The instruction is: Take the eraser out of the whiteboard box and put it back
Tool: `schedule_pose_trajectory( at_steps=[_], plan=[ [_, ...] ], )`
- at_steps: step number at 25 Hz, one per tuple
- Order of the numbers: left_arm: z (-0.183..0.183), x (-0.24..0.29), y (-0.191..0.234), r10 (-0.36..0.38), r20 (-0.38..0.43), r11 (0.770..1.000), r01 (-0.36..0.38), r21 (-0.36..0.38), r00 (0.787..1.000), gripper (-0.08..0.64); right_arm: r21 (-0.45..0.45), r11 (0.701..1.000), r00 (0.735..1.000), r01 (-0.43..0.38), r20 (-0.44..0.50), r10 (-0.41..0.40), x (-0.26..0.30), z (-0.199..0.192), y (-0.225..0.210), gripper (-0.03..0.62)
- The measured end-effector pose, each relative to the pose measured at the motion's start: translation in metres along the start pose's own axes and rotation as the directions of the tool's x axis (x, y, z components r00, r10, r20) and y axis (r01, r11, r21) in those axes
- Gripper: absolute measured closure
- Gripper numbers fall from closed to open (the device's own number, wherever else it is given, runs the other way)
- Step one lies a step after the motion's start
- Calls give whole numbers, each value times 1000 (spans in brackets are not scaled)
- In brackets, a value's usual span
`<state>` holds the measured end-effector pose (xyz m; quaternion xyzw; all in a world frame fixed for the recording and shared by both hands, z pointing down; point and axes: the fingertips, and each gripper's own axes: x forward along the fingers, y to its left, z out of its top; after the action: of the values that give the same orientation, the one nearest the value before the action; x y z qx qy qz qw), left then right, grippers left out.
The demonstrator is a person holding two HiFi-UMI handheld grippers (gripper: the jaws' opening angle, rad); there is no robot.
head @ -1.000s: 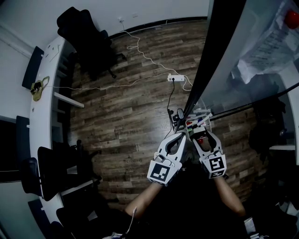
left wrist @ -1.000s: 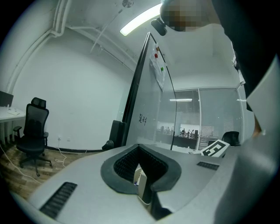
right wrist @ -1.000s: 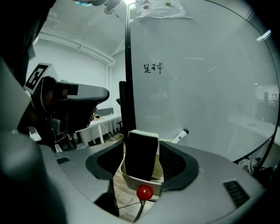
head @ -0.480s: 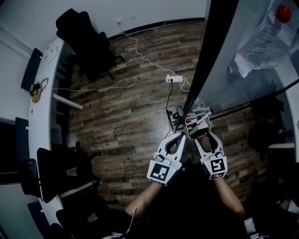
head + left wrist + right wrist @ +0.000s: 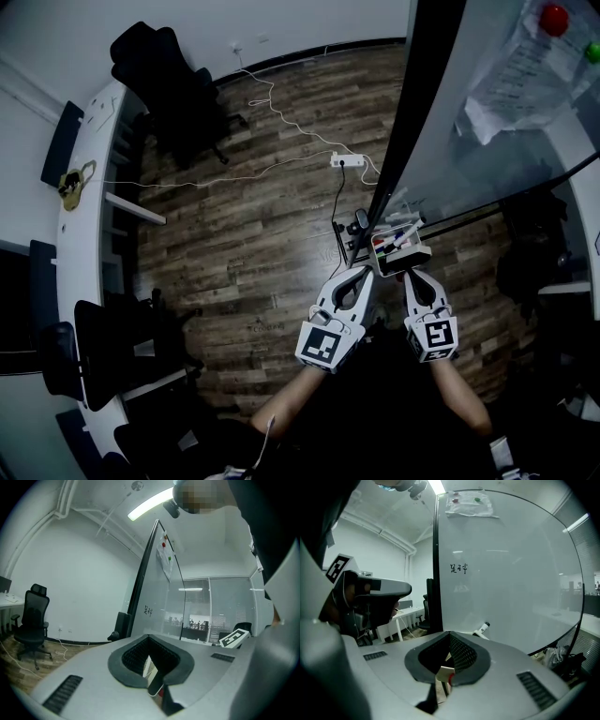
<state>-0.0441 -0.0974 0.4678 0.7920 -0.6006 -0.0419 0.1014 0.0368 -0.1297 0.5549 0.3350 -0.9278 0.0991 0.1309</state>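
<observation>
Left gripper (image 5: 360, 273): jaws clenched, tips meeting. Right gripper (image 5: 410, 275): jaws had just been closing and now met. A pale block with a red edge (image 5: 442, 672) showed in the hollow behind the tips; a grip on it could not be confirmed. The marker cubes carried black-and-white square codes, no readable text.

The small white whiteboard box holding coloured markers (image 5: 417, 255) sat just ahead of the right tips, at the foot of the dark-framed glass whiteboard (image 5: 506, 583). The eraser was not identified with certainty. Two handwritten black marks (image 5: 459, 567) on the glass were illegible.

Left of the board, brown plank floor (image 5: 253, 234) lay open as far as a white power strip (image 5: 343, 159) and a black office chair (image 5: 164, 70).
</observation>
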Motion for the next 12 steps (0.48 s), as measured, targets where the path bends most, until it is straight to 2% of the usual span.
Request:
schedule_pose_trajectory(
  at_steps=[12],
  plan=[
    [1,-10,-6,-38,0,999,38,9,999,555,36,999,999,26,22,-27,-15,2,5,577]
  ],
)
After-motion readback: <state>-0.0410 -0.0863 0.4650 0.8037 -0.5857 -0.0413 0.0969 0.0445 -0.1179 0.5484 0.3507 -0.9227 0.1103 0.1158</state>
